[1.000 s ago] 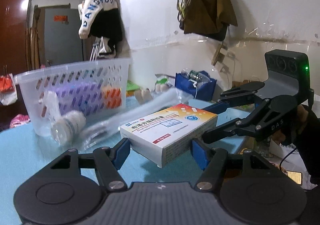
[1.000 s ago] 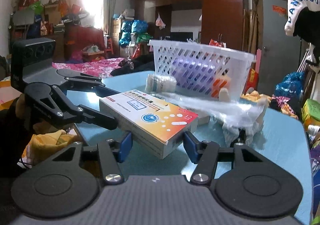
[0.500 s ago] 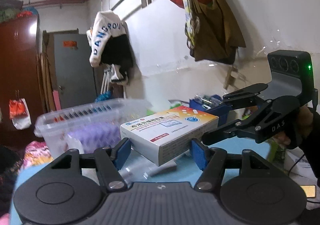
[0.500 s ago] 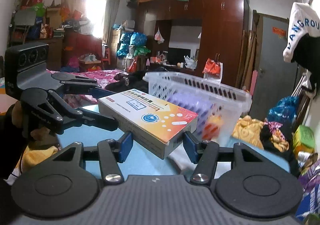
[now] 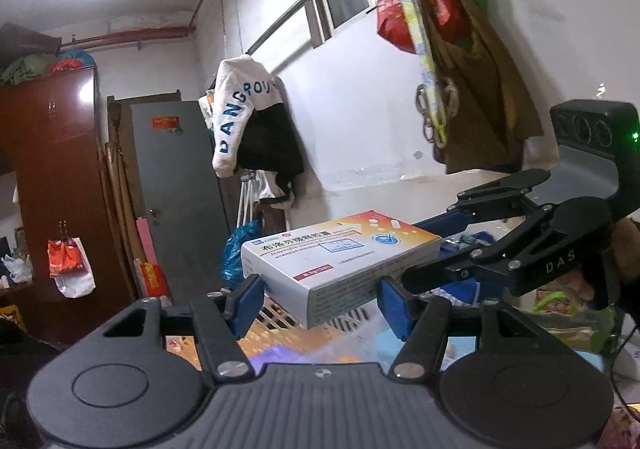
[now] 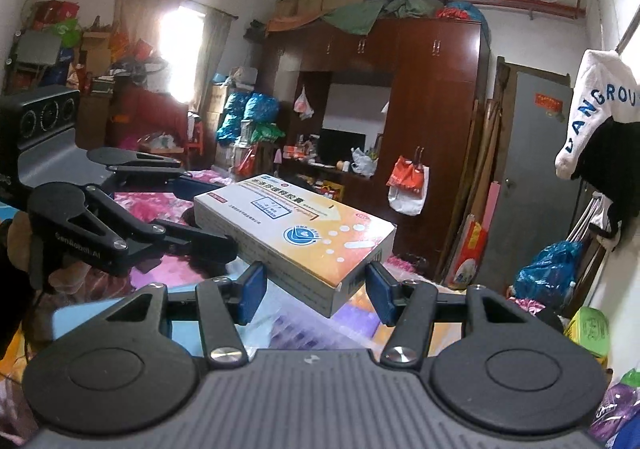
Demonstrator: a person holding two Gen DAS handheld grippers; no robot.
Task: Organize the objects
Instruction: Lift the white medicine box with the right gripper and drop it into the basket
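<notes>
Cluttered bedroom now fills the background: both grippers, left gripper (image 5: 320, 299) and right gripper (image 6: 311, 291), pinch the ibuprofen box (image 5: 340, 255), raised over the white basket (image 5: 280, 315), near release.

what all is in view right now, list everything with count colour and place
cardboard medicine box: 1, white and orange, held up between both grippers
slotted plastic basket: 1, white, below the box
tabletop: 1, light blue, under the grippers
wooden wardrobe: 1, dark red-brown, far wall
metal door: 1, grey, beside the wardrobe
hanging jacket: 1, white and black, on the wall rail
left gripper: 1, black with blue pads, shut on the box
right gripper: 1, black with blue pads, shut on the box
</notes>
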